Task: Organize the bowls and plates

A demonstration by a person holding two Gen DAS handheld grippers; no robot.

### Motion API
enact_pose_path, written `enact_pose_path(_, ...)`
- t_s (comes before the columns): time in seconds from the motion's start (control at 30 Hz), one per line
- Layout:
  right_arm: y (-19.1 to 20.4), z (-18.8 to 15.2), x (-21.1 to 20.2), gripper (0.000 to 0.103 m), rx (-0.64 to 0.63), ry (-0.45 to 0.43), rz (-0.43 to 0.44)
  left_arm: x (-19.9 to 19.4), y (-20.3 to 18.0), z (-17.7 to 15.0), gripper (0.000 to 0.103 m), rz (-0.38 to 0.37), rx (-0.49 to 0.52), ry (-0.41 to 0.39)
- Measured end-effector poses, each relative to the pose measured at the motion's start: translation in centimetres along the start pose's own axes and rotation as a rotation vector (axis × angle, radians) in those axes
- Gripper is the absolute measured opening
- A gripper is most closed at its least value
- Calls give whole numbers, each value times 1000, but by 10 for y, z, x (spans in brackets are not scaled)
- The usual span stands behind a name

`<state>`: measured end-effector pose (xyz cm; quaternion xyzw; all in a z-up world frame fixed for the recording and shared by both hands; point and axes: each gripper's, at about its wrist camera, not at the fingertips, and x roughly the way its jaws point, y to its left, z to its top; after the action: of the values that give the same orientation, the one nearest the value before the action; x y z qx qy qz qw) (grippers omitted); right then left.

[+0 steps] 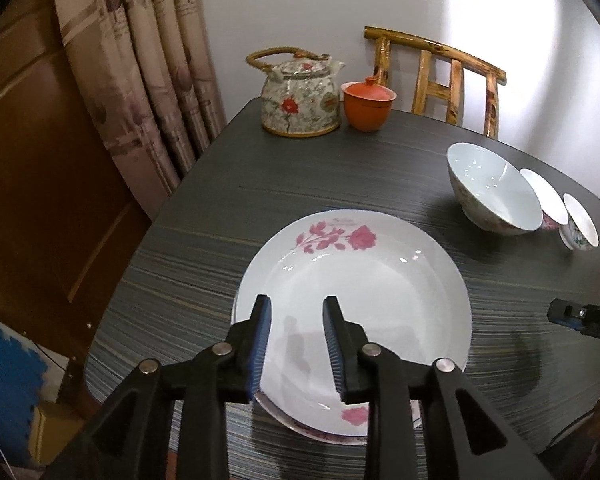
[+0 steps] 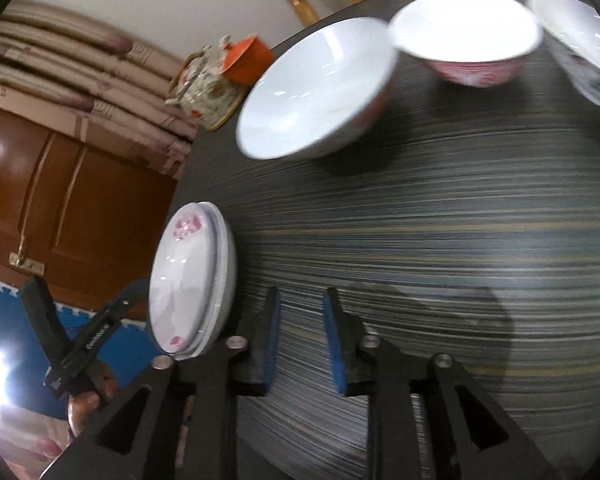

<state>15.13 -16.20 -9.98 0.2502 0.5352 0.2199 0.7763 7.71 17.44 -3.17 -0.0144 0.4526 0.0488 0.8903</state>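
Plates stacked (image 1: 352, 280); bowls pending.
Both hand-held grippers, left (image 1: 296, 312) and right (image 2: 300, 304), stood apart, empty; large bowl (image 2: 312, 88) likely next.

Dark striped surface (image 1: 340, 176) carried a stack of plates (image 1: 352, 280) near its front edge. Far corner: flowered teapot (image 1: 300, 100), orange lidded cup (image 1: 367, 106) just beside it. Right side: three bowls (image 1: 494, 190) in a row.

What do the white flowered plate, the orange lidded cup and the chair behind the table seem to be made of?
White plate with pink flowers: likely glazed porcelain, given its sharp glossy highlights. Orange lidded cup: probably unglazed clay, with a matte, even surface. Yellow-brown chair: looks like varnished bamboo or wood, with shiny round knotted poles.
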Motion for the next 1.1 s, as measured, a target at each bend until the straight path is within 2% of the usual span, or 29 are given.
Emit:
enact_pose_path(0.13, -16, -6, -14, 34, 19, -29, -25, -1, -10, 1, 32, 6, 23, -5)
enact_pose_path(0.3, -32, -13, -25, 36, 43, -47, -39, 1, -24, 4, 33, -3, 44, 3)
enact_pose_path(0.43, -42, -15, -29, 44, 53, -57, -45, 2, -38, 7, 33, -8, 71, 3)
enact_pose_path(0.6, -51, -17, -35, 50, 63, -75, -52, 1, -56, 11, 33, -7, 106, -4)
enact_pose_path(0.83, -58, -19, -41, 53, -27, -132, -184, 4, -80, 18, 36, -8, 153, -5)
enact_pose_path(0.97, -56, -21, -43, 55, -79, -153, -209, 5, -92, 22, 36, -4, 180, -5)
enact_pose_path(1.1, -58, -20, -43, 58, -87, -162, -195, 5, -103, 24, 37, 0, 202, -3)
